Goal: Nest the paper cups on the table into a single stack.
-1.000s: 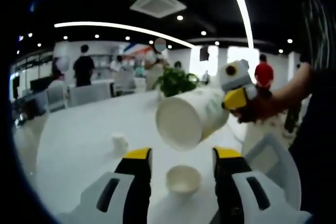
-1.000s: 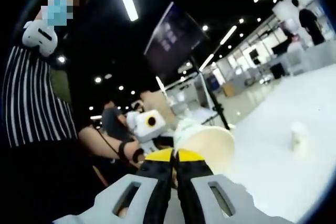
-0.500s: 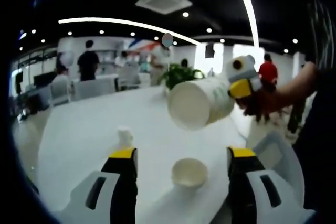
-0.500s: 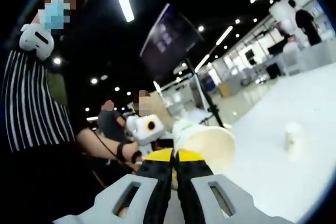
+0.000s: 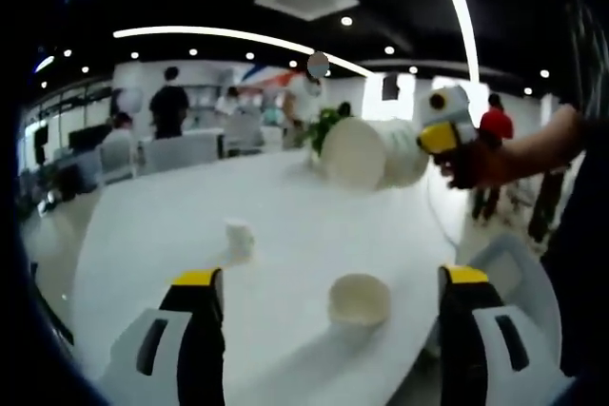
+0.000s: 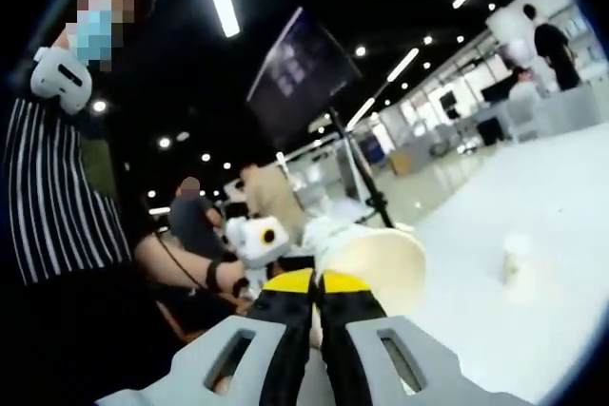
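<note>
In the left gripper view the left tool (image 5: 328, 320) rises from the bottom of the frame with its jaws spread wide and nothing between them. Between them, lower centre, a short paper cup (image 5: 359, 299) stands upright on the white table (image 5: 143, 235), mouth up; from this angle it looks empty. A smaller cup (image 5: 239, 238) stands left of centre, farther back and well apart from it. Upper right of centre, the right tool (image 5: 440, 135) holds a large paper cup (image 5: 366, 152) in the air, tipped on its side with the open mouth facing the camera, and nothing visible inside.

In the right gripper view the right tool (image 6: 317, 284) sits at the bottom centre, jaws pressed together on the wall of the same large cup (image 6: 381, 259), whose rim points to the right of the frame. The small cup (image 6: 515, 259) is a pale blur at the right.

These cups should be very light and thin-walled. A hard pinch will likely crease the side or oval the rim, so a gentle hold near the rim, where the rolled edge stiffens the paper, seems safest. The standing cup may tip or skid when nudged, so it wants steadying while another is seated in it.
</note>
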Motion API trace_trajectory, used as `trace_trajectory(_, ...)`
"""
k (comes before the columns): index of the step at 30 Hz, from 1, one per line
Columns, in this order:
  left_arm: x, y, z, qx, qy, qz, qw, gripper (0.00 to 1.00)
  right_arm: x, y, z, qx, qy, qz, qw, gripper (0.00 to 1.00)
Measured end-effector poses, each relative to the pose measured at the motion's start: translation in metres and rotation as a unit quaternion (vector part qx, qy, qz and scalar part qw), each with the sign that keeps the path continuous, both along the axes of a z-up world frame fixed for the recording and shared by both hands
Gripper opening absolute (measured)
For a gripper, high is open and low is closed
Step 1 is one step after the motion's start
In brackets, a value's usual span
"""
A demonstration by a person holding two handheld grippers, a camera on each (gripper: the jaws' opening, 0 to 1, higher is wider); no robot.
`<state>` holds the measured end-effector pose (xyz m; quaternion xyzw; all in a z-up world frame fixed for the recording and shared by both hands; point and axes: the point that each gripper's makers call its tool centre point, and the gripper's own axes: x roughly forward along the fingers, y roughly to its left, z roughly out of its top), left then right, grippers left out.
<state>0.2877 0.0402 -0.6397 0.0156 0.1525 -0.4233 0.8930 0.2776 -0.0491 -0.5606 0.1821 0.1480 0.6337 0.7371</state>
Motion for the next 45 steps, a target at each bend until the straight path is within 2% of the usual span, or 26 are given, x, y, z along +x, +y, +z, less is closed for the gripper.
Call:
trace_trajectory(3,0.003,0.003,-0.001,0.000,0.002,0.006,1.0000,0.98,0.003,0.001,0.002,-0.004,-0.003,-0.001,1.0000,0.00)
trace_trajectory(9,0.002,0.003,-0.002,-0.004,0.004,0.001,1.0000,0.98,0.007,-0.001,0.005,-0.022,-0.005,-0.001,0.9997,0.00)
trace_trajectory(11,0.003,0.004,-0.004,0.000,0.002,0.002,1.0000,0.98,0.011,-0.004,0.000,-0.044,-0.006,-0.004,0.9990,0.00)
trace_trajectory(13,0.002,0.005,-0.006,-0.003,0.007,0.002,1.0000,0.98,0.012,-0.003,0.001,-0.046,-0.010,-0.003,0.9989,0.00)
trace_trajectory(16,0.002,0.007,-0.010,0.001,0.013,0.004,0.9999,0.98,0.012,-0.004,-0.008,-0.076,-0.001,0.007,0.9971,0.00)
trace_trajectory(25,0.001,0.007,-0.016,0.002,0.019,0.001,0.9998,0.98,0.009,-0.001,-0.017,-0.122,-0.029,0.025,0.9917,0.00)
trace_trajectory(31,0.000,0.006,-0.018,0.003,0.023,-0.001,0.9997,0.98,0.006,0.002,-0.023,-0.164,-0.057,0.047,0.9838,0.00)
trace_trajectory(45,-0.002,0.004,-0.022,0.005,0.028,-0.004,0.9996,0.98,0.001,0.008,-0.037,-0.250,-0.122,0.096,0.9557,0.00)
